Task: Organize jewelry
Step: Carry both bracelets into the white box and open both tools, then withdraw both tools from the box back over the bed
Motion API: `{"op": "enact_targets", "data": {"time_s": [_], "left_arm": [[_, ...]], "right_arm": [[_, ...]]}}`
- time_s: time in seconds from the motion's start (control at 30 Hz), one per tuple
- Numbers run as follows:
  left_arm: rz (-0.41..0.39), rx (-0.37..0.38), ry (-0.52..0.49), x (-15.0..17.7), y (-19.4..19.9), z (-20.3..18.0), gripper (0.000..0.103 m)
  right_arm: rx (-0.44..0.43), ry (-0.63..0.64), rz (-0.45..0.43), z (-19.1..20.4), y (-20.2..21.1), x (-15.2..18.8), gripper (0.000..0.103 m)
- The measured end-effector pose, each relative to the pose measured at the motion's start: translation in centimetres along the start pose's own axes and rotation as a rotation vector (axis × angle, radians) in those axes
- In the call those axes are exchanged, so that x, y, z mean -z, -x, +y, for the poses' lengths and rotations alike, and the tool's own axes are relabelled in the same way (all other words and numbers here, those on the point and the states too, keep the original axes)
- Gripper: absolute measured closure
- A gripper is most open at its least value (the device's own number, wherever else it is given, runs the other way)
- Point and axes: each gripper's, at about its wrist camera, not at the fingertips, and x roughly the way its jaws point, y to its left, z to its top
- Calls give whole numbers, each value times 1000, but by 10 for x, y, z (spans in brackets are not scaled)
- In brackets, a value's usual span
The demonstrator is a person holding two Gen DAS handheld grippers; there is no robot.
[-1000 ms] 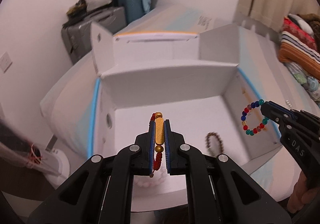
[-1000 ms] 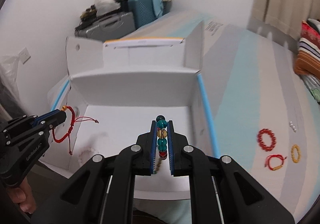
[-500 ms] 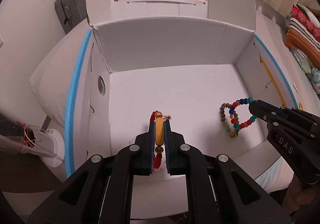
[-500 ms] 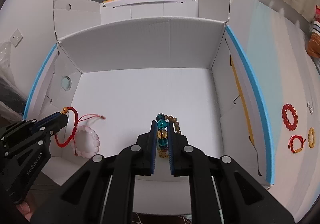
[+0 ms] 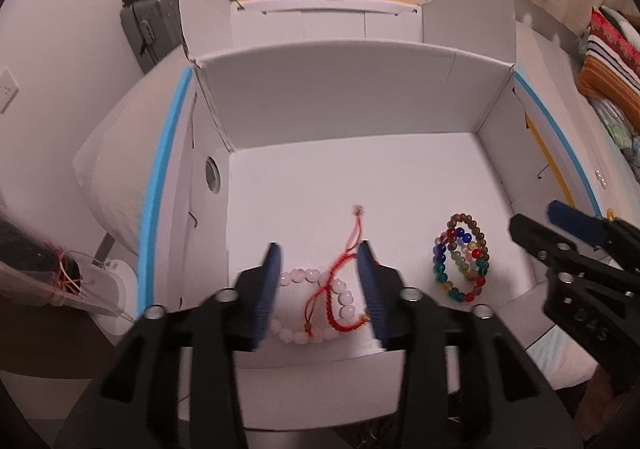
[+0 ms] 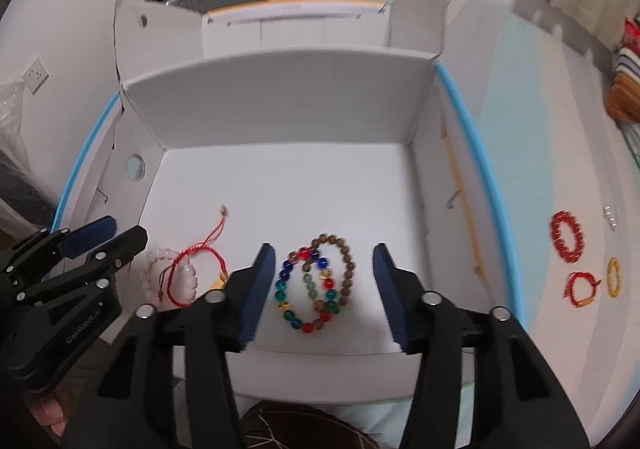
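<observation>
The bed, covered in a white sheet with pale blue bands, carries an open white cardboard box at the frame's centre. To the right of the box, directly on the sheet, lie a red bead bracelet, a red cord bracelet, a yellow ring-shaped bracelet and a small pale item, too small to identify.

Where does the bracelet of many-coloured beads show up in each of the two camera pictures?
Left wrist view: the many-coloured bracelet lies right of centre on the box floor, overlapping a brown bead bracelet.
Right wrist view: it lies low in the middle, between the open fingers of the right gripper.
Shared landmark: the round hole in the box's left wall.
</observation>
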Motion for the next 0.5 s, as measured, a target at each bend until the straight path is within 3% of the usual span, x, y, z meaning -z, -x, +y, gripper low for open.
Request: {"op": "enact_targets", "data": {"time_s": [0.07, 0.17, 0.5], "left_arm": [[-15, -11, -2, -1, 5, -2, 45], [-50, -18, -8, -2, 15, -9, 32], [-113, 9, -56, -6, 39, -59, 7]], "right_arm": [[11, -3, -18, -6, 9, 1, 39], [47, -19, -54, -22, 25, 6, 30], [132, -150, -121, -103, 58, 28, 8]]}}
